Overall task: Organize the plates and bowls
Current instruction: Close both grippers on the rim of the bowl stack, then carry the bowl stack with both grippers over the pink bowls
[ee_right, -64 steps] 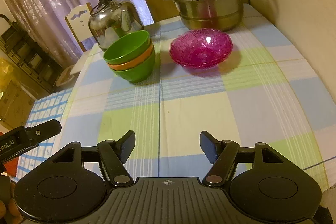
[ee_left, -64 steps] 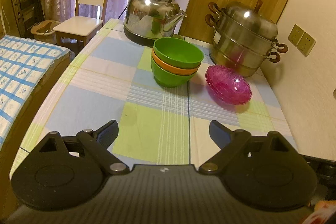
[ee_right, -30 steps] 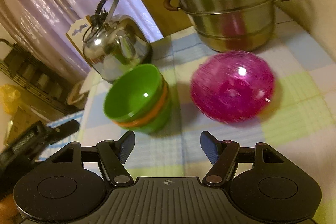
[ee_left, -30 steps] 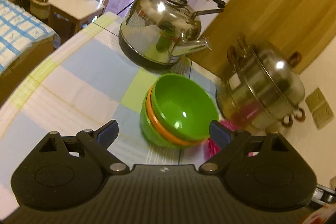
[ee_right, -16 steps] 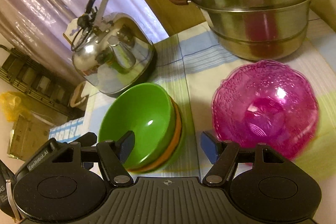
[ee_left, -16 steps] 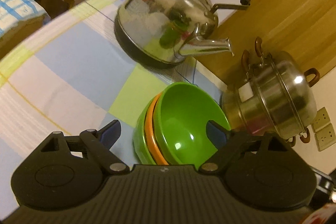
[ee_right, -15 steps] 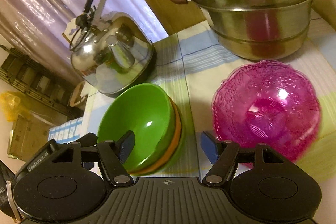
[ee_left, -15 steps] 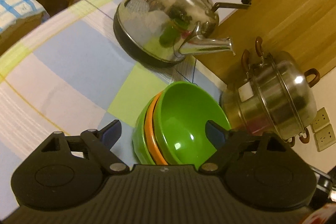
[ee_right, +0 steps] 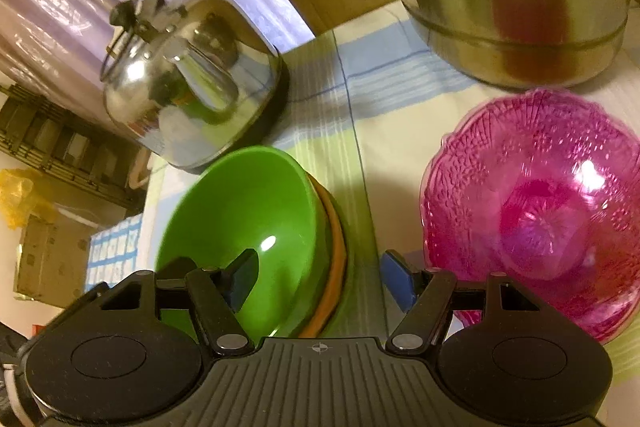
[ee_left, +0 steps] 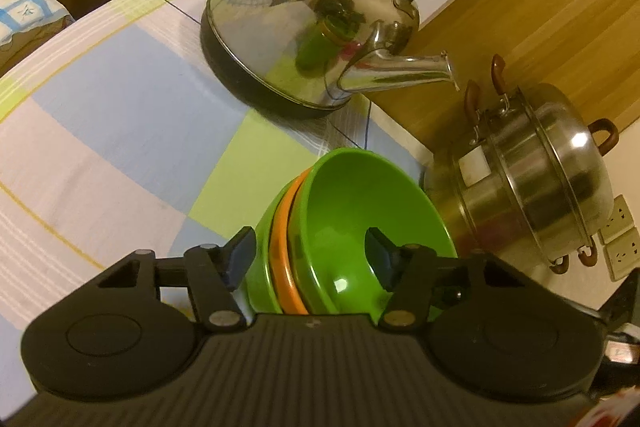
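Left wrist view: the left gripper (ee_left: 307,255) has its black fingers (ee_left: 240,255) spread apart, one on each side of the near rim of the stack of three smooth plastic bowls, green over orange over green (ee_left: 352,239). One finger stands outside the wall and the other hangs inside the top bowl; no contact is visible. In the right wrist view the right gripper (ee_right: 320,277) is likewise spread across the opposite rim of the same stack, its dark finger (ee_right: 242,277) inside the top bowl and its blue-padded finger outside, in the gap toward the translucent pink, scallop-edged, embossed plastic bowl (ee_right: 532,211).

The step in hand appears to be approach to a rim grasp on the stacked bowls, which sit toward the back of the desk covered in a blue, green and white checked cloth (ee_left: 120,115), with the pink bowl just beside them. The next move probably calls for closing on the rim wall. Whether that takes the top bowl alone or the whole nest cannot be told. The walls look glossy and slick, so a firm pinch is likely needed, and nested bowls may stick together.

Behind stand a polished, dome-shaped steel kettle with a black handle (ee_left: 320,23) and a tiered stainless steamer pot with brown handles (ee_left: 536,171) at the desk's back edge.
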`<control>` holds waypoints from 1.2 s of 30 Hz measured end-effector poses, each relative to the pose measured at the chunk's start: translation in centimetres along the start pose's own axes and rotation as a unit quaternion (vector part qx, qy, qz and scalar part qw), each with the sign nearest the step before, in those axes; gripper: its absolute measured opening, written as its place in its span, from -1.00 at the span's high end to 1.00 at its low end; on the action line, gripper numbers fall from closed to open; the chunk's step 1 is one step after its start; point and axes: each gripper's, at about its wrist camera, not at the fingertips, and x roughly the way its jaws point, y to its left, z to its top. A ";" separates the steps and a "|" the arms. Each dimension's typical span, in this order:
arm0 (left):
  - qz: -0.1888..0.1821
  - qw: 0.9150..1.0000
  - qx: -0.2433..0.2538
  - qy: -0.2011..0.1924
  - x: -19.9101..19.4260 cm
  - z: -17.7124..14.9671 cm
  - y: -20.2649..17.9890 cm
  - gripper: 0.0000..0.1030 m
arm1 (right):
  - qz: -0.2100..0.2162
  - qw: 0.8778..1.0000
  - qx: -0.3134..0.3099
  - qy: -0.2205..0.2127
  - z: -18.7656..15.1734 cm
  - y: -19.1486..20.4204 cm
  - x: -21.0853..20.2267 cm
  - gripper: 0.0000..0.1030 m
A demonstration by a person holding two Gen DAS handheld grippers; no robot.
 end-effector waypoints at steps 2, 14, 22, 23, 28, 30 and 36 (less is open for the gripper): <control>0.007 1.000 0.008 0.000 0.2 0.0 -0.1 0.01 | 0.000 1.000 0.004 0.006 -0.2 -0.3 0.6 -0.33; 0.022 1.000 0.020 0.000 0.9 -0.1 0.4 0.32 | -0.005 1.000 0.013 0.016 -1.0 -0.3 2.0 0.18; 0.045 0.997 0.058 0.003 1.6 -0.2 -0.3 0.44 | -0.014 1.000 0.010 0.014 -1.1 -0.1 2.1 0.25; 0.048 0.997 0.061 0.003 1.7 -0.2 -0.4 0.44 | -0.016 1.000 0.008 0.014 -1.1 -0.1 2.0 0.27; 0.053 0.996 0.069 0.003 1.5 -0.5 -0.8 0.44 | -0.022 1.000 -0.003 0.011 -1.2 0.0 2.0 0.37; 0.054 0.996 0.067 0.004 1.4 -0.6 -0.7 0.44 | -0.024 1.000 -0.004 0.010 -1.3 0.0 1.9 0.37; 0.058 0.996 0.073 0.003 0.7 -0.7 -1.2 0.44 | -0.023 1.000 -0.005 0.013 -1.8 -0.1 1.5 0.39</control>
